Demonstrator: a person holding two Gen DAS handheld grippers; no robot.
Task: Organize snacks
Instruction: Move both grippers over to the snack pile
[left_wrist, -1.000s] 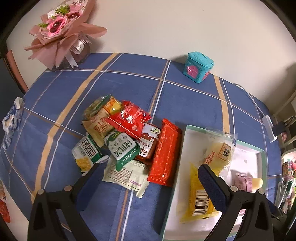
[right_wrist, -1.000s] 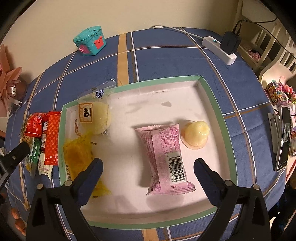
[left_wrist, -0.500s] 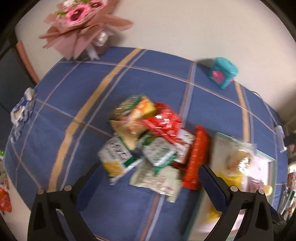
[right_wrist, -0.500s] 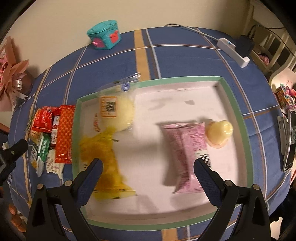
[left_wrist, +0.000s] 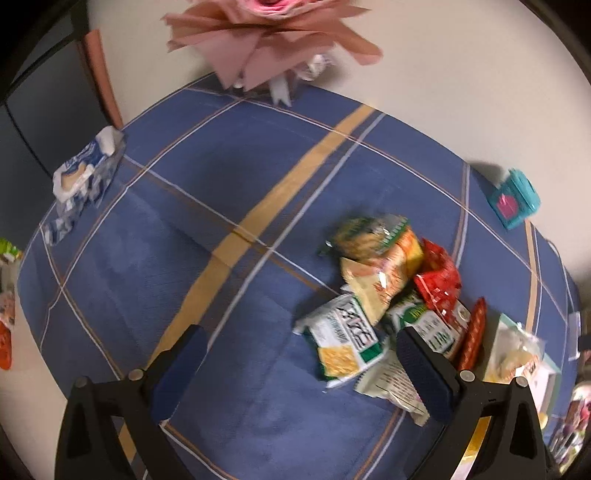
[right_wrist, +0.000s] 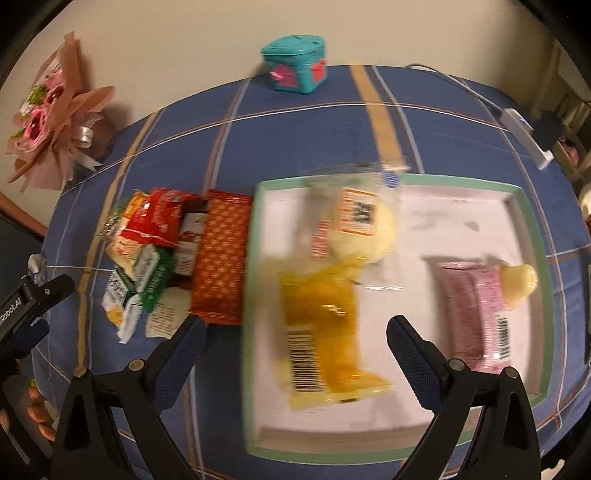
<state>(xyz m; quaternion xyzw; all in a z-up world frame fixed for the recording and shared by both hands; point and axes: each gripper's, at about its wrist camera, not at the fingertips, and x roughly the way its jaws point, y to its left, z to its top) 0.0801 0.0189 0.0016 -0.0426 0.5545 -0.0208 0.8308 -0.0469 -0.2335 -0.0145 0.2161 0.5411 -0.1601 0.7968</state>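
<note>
A pile of snack packets (left_wrist: 388, 295) lies on the blue checked tablecloth; it also shows in the right wrist view (right_wrist: 166, 251), left of a long red-orange packet (right_wrist: 221, 258). A white tray with a green rim (right_wrist: 255, 295) holds a yellow packet (right_wrist: 325, 325), a clear-wrapped pale bun (right_wrist: 365, 225), a pink packet (right_wrist: 476, 317) and a small yellow jelly (right_wrist: 517, 284). My left gripper (left_wrist: 299, 365) is open and empty, left of the pile. My right gripper (right_wrist: 295, 350) is open and empty above the tray's left part.
A pink flower bouquet (left_wrist: 273, 40) stands at the table's back. A teal toy box (right_wrist: 295, 66) sits near the wall. A tissue pack (left_wrist: 85, 177) lies at the left edge. A white power strip (right_wrist: 524, 133) with cable lies at the back right.
Both grippers have swung left. The left view now faces the bare cloth left of the pile. The right view now takes in the pile and the tray's left half.
</note>
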